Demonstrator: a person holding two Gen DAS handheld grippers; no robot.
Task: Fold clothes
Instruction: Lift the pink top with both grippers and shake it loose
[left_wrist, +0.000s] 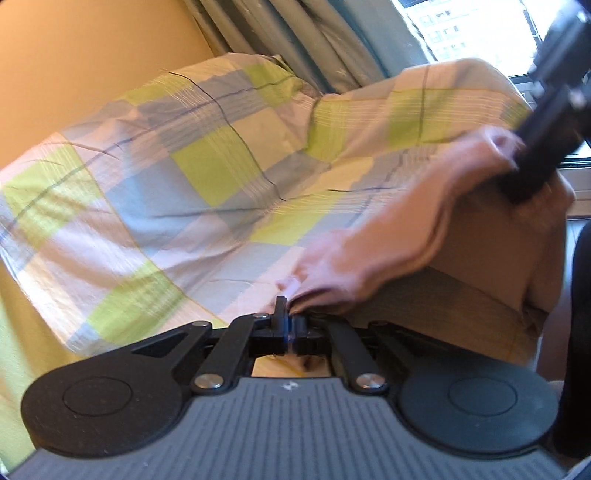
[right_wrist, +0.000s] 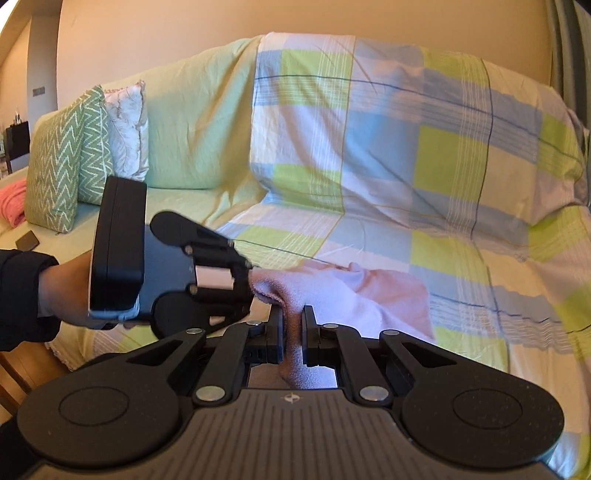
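Observation:
A pale pink fleecy garment hangs stretched between my two grippers above a sofa covered with a checked sheet. My right gripper is shut on one edge of it, the cloth pinched between the jaws. My left gripper comes in from the left of the right wrist view and is shut on the other corner. In the left wrist view the left gripper clamps the same garment, which runs up to the right gripper at the upper right, blurred.
Two cushions lean on the sofa's left end, with a pink cloth and a dark phone beside them. Curtains and a bright window stand behind the sofa.

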